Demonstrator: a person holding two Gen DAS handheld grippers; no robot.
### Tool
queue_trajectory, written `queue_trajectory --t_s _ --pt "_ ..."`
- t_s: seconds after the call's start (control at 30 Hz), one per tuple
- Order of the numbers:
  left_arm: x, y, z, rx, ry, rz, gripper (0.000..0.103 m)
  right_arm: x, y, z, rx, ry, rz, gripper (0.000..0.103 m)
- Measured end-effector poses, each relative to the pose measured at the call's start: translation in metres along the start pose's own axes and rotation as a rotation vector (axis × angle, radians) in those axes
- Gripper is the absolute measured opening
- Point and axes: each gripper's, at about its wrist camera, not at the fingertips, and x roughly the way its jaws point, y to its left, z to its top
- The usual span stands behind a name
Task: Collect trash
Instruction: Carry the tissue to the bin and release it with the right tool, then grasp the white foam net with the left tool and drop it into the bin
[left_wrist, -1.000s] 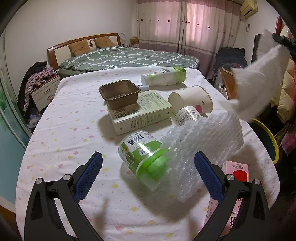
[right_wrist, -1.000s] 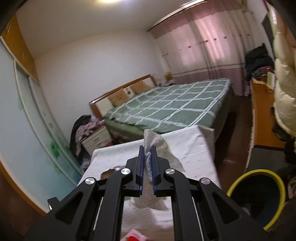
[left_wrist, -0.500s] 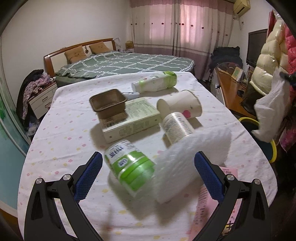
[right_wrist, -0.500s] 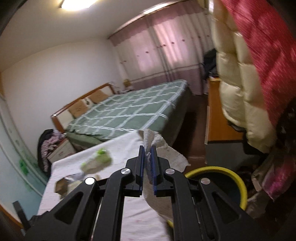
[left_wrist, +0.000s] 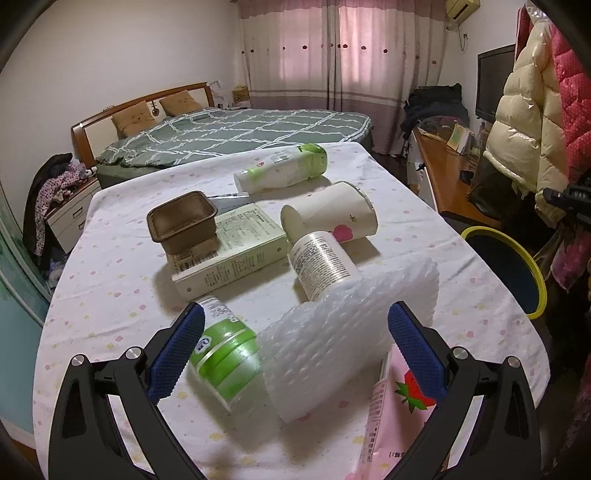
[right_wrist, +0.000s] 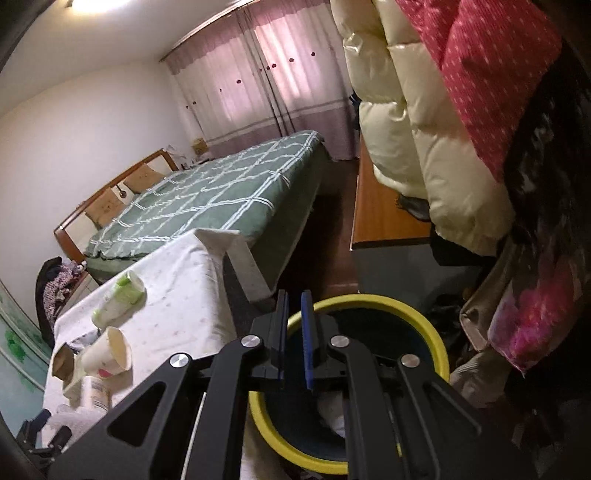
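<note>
From your left wrist camera, your left gripper (left_wrist: 295, 354) hangs over the cloth-covered tabletop (left_wrist: 110, 280) with its blue-padded fingers (left_wrist: 177, 354) spread wide and gripping nothing; between them lie the green-and-white lidded plastic tub (left_wrist: 221, 365) on its side and the white roll of bubble wrap (left_wrist: 351, 332), just touching each other. Beyond sit the white cylindrical labelled container (left_wrist: 321, 264), the white paper cup with a pink heart (left_wrist: 332, 214), the pale green carton box (left_wrist: 236, 254) with the brown plastic tray (left_wrist: 181, 225) on top, and the white-and-green bottle (left_wrist: 284, 170) farthest away; a pink strawberry carton (left_wrist: 399, 413) lies at the near edge. The yellow-rimmed dark round bin (left_wrist: 517, 266) stands off the tabletop's right side. From your right wrist camera, your right gripper (right_wrist: 295, 343) points down over that bin's rim (right_wrist: 369, 301), its fingers nearly together with only a narrow gap and nothing between them; a crumpled white tissue (right_wrist: 332, 410) lies inside the bin. So the drop looks done, and most of the rubbish is still on the tabletop. Next, I'd judge, close your left fingers on the tub or the bubble wrap, which squashes easily, and bring your right gripper back for another piece.
</note>
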Motion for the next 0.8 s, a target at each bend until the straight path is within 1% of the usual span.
queue_trajectory --t_s 0.1,0.17,0.27,0.33,0.37,0.43,0.47,0.53,0.57,0.6,0.63,0.67,0.73,0.8 --pt "0.003 -0.002 0.001 0.006 0.003 -0.016 0.098 0.002 0.002 -0.006 -0.006 0.010 0.003 0.010" --pt "0.004 -0.003 0.002 0.016 0.005 -0.027 0.096 0.005 0.003 -0.009 -0.006 0.019 0.011 0.010" --pt "0.007 -0.003 0.001 0.023 0.022 -0.061 0.083 0.008 0.006 -0.013 -0.009 0.033 0.018 0.011" --pt "0.010 -0.003 0.000 0.022 0.038 -0.079 0.072 0.009 0.007 -0.014 -0.010 0.039 0.023 0.011" --pt "0.011 -0.003 -0.001 0.022 0.045 -0.089 0.069 0.010 0.008 -0.015 -0.011 0.041 0.026 0.011" --pt "0.012 -0.004 -0.004 0.026 0.056 -0.107 0.056 0.010 0.008 -0.016 -0.012 0.045 0.030 0.011" --pt "0.012 -0.005 -0.005 0.032 0.059 -0.111 0.053 0.010 0.008 -0.016 -0.012 0.046 0.031 0.011" --pt "0.010 -0.008 -0.006 0.042 0.056 -0.124 0.040 0.010 0.009 -0.016 -0.010 0.048 0.033 0.011" --pt "0.009 -0.009 -0.007 0.045 0.056 -0.130 0.038 0.010 0.009 -0.016 -0.009 0.049 0.035 0.011" --pt "0.007 -0.011 -0.007 0.051 0.052 -0.138 0.034 0.010 0.009 -0.016 -0.008 0.049 0.036 0.011" --pt "0.006 -0.012 -0.007 0.054 0.049 -0.143 0.028 0.010 0.008 -0.017 -0.008 0.050 0.037 0.011" --pt "0.004 -0.012 -0.006 0.056 0.044 -0.149 0.025 0.010 0.008 -0.016 -0.007 0.050 0.039 0.011" --pt "0.000 -0.013 -0.005 0.059 0.035 -0.173 0.015 0.010 0.008 -0.017 -0.006 0.050 0.041 0.011" --pt "-0.005 -0.016 -0.003 0.067 0.023 -0.204 0.012 0.009 0.008 -0.016 -0.004 0.048 0.043 0.011"
